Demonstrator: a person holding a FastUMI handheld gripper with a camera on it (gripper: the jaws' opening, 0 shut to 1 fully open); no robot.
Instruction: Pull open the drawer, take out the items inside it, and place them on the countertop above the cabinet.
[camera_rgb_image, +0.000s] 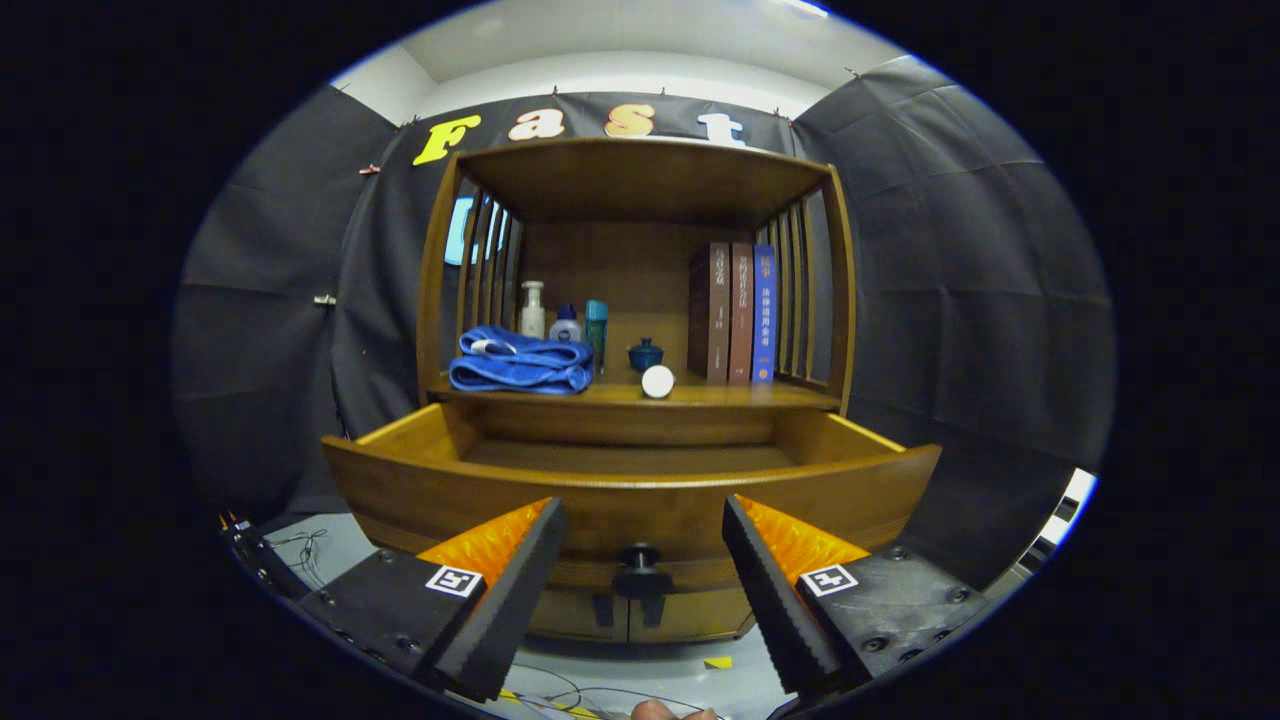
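We find little that can be read. Three books (738, 312) stand upright at the right of the shelf, and each spine carries printed characters running top to bottom, but they are too small and blurred for us to make out. The bottles (565, 318) behind the folded blue towel (520, 362) show no label we can read. On the claw (641, 553), whose fingers stand apart with the drawer knob (640, 558) between them, each finger bears a square black-and-white marker (454, 580), a pattern and not text.
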